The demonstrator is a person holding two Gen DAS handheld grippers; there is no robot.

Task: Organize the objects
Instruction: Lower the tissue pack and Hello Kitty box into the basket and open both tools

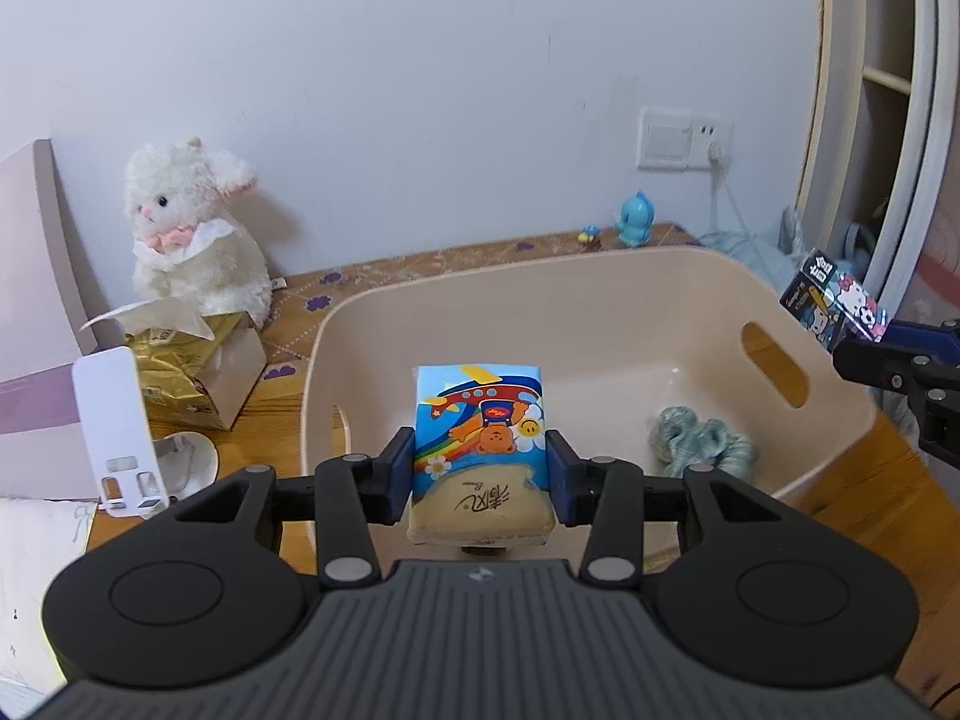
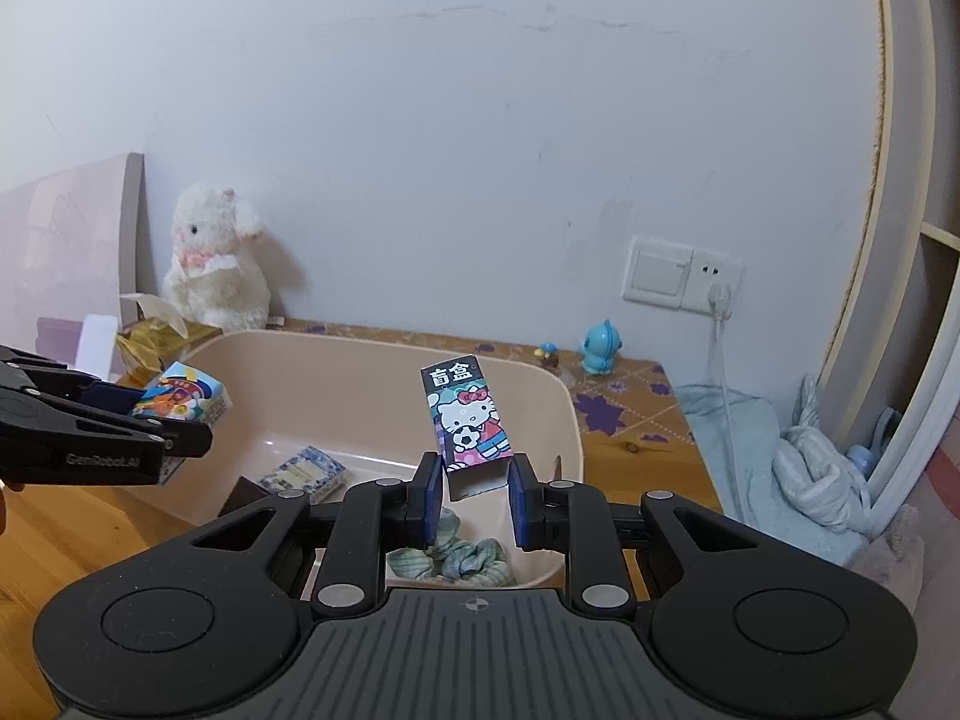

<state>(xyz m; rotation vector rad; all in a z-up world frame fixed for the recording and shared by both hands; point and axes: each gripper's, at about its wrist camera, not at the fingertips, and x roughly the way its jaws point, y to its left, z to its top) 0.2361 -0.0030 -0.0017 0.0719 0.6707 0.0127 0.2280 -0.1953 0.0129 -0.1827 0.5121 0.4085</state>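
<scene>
Above the beige plastic bin (image 1: 600, 294), the left gripper (image 1: 480, 480) clamps a tissue pack (image 1: 479, 444) by its two long sides, the bear print upside down to the camera, the long axis running straight ahead along the fingers. Over at the far-right rim, the right gripper (image 2: 474, 498) pinches a Hello Kitty blind box (image 2: 468, 426) by its lower end; the box stands nearly upright, leaning a touch to the left, its open bottom flap between the pads, the title end pointing up. Both loads hang over the bin with neither yet down.

Down on the bin floor lie a bundle of teal cloth (image 1: 702, 444) and a small patterned box (image 2: 306, 471), so the sensible play looks like this: lower the tissue pack toward bare floor left of the cloth, tip its front end down and let go low, so it lands flat. The tall box would probably do best laid on its side; released upright, it may topple.

Beyond the bin, on the wooden surface (image 1: 864, 480), sit a white plush bunny (image 1: 192, 234), a gold tissue box (image 1: 192, 372), a white stand (image 1: 120, 426) and, near the wall, a blue figurine (image 1: 636, 222).
</scene>
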